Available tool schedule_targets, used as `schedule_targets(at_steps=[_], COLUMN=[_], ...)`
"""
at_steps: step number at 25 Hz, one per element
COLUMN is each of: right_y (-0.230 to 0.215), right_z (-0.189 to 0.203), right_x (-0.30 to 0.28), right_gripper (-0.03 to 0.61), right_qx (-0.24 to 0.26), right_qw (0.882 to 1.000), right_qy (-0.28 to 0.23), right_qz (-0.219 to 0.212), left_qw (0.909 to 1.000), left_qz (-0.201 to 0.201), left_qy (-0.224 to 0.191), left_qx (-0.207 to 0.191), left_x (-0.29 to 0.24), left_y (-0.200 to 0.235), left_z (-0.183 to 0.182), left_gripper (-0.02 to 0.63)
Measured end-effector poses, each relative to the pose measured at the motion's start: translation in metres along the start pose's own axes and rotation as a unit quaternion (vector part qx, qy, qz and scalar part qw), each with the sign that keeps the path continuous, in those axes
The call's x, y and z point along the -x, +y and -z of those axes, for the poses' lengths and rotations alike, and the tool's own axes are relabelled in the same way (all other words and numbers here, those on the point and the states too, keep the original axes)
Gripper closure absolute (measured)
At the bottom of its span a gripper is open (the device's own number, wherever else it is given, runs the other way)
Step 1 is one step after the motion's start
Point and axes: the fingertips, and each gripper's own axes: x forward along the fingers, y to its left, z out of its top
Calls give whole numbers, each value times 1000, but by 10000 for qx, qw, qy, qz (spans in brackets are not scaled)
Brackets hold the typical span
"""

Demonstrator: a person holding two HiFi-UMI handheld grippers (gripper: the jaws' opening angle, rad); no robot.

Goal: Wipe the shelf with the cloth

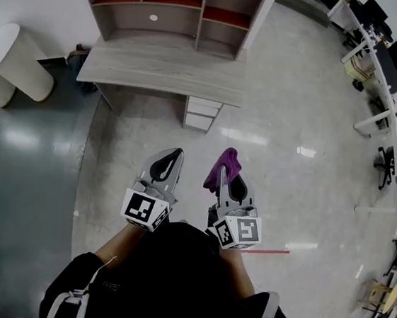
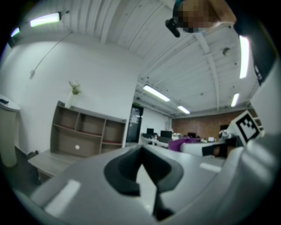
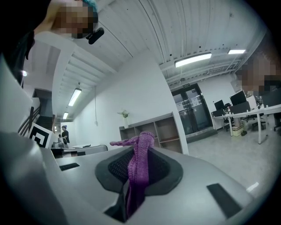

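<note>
Grey left hand-held gripper [image 1: 172, 155] and right hand-held gripper [image 1: 227, 172], black pads [image 1: 163, 166], black-and-white marker cubes [image 1: 144, 209]; black top [image 1: 171, 273]

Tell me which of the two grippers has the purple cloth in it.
The right gripper: its jaws are shut on the purple cloth, which sticks up past their tips. The left gripper has its jaws together with nothing between them.

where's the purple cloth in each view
Head view: the purple cloth is at lower centre, pinched in the right gripper.
Left gripper view: it shows small, right of centre, beyond the jaws.
Right gripper view: centre bottom, clamped between the jaws.
Shared landmark: the wooden shelf, at top, at left, and behind the cloth.
</note>
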Motion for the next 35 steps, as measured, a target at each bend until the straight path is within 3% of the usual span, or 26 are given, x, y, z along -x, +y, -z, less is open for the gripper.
schedule_targets(at_steps=[14, 19, 26, 35], right_y=[-2, 1, -11, -60], right_z=[-11, -20, -26, -37], right_x=[-176, -216, -258, -331], right_gripper=[528, 528, 528, 528], right_qx=[4, 60, 77, 97], right_qw=[9984, 9976, 9972, 9971], right_qy=[30, -48, -40, -196], right_qz=[570, 688, 740, 729], left_qw=[9982, 9970, 9965, 9973], left_qz=[592, 772, 805, 734], left_qy=[88, 77, 128, 50], left_qx=[18, -40, 197, 61], left_x=[-102, -119, -141, -203], left_y=[141, 173, 201, 236], left_z=[-30, -36, -32, -38], left_gripper=[614, 614, 614, 614])
